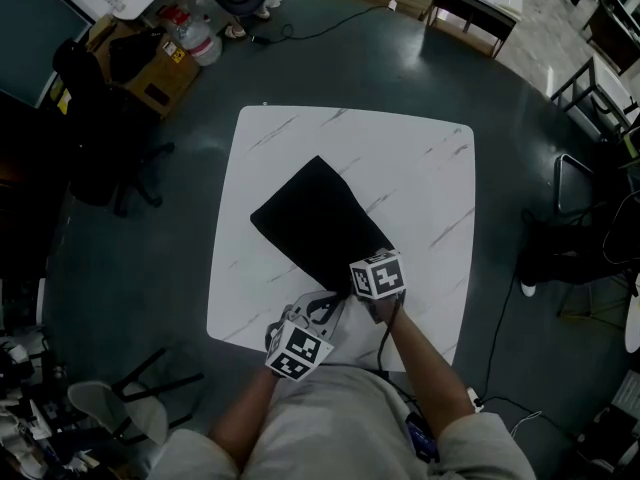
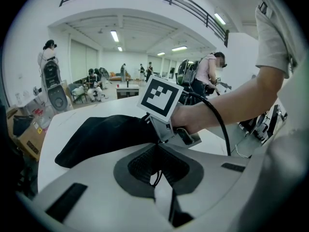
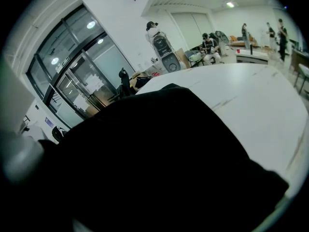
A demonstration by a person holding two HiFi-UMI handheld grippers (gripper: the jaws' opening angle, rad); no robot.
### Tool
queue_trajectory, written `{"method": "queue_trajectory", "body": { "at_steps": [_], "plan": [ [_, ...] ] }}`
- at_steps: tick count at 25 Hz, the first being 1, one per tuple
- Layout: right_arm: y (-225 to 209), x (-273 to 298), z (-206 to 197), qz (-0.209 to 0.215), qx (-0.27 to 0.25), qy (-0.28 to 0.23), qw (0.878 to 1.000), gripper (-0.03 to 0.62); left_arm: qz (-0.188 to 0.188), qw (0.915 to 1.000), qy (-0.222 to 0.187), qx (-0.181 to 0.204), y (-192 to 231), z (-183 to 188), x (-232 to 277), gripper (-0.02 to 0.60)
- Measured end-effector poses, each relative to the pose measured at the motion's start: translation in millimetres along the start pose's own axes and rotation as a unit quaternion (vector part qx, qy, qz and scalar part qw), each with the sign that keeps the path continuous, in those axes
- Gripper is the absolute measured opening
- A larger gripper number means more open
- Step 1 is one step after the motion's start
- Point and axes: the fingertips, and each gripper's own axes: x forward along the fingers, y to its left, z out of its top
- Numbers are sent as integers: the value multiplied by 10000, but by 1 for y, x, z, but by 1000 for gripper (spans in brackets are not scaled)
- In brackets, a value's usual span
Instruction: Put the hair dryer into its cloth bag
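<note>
- On the counter [image 1: 420, 168]: one black cloth bag [image 1: 315, 218]. Its long axis runs slantwise, closed end far-left, mouth end near-right, at my grippers.
- Hair dryer: not seen in any view. The bag bulges, so I judge it to be inside.
- Left gripper [image 1: 322, 310]: just beside the mouth on my near side. Jaws drawn together, with thin black cords [image 2: 155, 177] pinched between them; I take these for the drawstring.
- Right gripper [image 1: 375, 278]: at the mouth end and touching the cloth. Its own view is filled with black fabric, so I cannot tell how the jaws stand.
- Next move, as I judge it: draw the cords towards me, along the bag's axis and away from its body, with the right gripper steadying the mouth.
</note>
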Motion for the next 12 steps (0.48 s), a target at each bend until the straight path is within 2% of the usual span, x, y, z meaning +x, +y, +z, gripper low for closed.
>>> {"method": "queue_trajectory", "body": {
  "at_steps": [6,12],
  "plan": [
    [-1,6,3,-246,-288,-186,9991,245,89,9999,94,-63,5,-6,-1,18],
    [6,-20,10,-138,-739,-585,9955,278,107,9991,-1,-418,11,-10,3,18]
  ]
}}
